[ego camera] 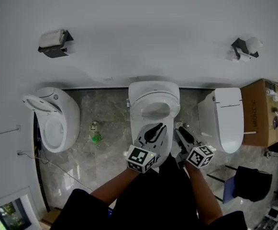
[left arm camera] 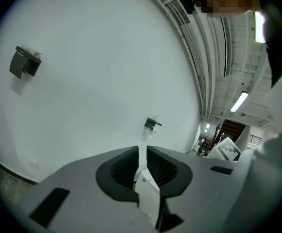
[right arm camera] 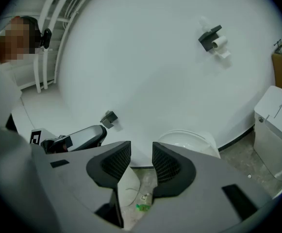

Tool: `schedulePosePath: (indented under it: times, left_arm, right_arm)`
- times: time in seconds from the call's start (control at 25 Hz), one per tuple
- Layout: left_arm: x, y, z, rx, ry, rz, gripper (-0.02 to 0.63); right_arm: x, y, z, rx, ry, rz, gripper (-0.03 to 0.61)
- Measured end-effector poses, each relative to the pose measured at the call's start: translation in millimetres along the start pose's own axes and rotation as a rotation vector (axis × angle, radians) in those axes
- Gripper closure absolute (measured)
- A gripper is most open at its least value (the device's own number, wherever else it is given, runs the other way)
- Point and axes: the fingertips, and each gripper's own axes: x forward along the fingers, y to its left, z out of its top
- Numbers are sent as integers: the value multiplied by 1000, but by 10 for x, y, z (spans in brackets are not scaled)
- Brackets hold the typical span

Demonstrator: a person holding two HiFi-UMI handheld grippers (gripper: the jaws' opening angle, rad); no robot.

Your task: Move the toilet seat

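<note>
I am looking down at three white toilets in a row along a white wall [ego camera: 143, 28]. The toilet seat [ego camera: 139, 116] is the white ring on the middle toilet [ego camera: 154, 92], right in front of me. I cannot tell if the ring lies flat or is tipped up.

My left tool [ego camera: 157, 129] is over the front of that ring. It points toward the wall and a bit to the right. Its jaws are almost squeezed together, with only a thin slit between the pads, and nothing is in the slit. Through it I see the wall and, lower down and far off, a boxy white shape that looks like the right toilet [left arm camera: 148, 193]. I cannot tell if this tool touches the seat.

My right tool [ego camera: 181, 131] is just beside the left one, by the right edge of the middle toilet. Its jaws stand partly apart and hold nothing. In the gap I see the grey floor [right arm camera: 144, 181] and a small green thing [right arm camera: 143, 206] lying on it.

The left toilet [ego camera: 52, 121] stands open. The right toilet has its lid down, and a brown cardboard box [ego camera: 258, 111] stands just beside it. One paper holder [ego camera: 55, 43] hangs on the wall above the left toilet. Another paper holder [ego camera: 245, 48] hangs above the right toilet.
</note>
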Motion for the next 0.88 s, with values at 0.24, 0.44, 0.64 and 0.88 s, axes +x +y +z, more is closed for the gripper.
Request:
schedulePosePath:
  times: [0.24,0.44,0.64,0.88]
  left_arm:
    - [-522,-217,150,-36,-37,41,598]
    - [-1001,-251,207,-29,-117,150,600]
    - [-1346,-602,107,22,-102,207,600]
    - [-1678,-1312,27,57,-159,300,600]
  right_arm:
    - [-263,525,61,153,-108,100,425]
    - [-544,816,54,106,-130,124,428]
    - [-943,1071,24,-179,-147,118,428]
    - [-1784,1253,-151,-287,-120,209,527]
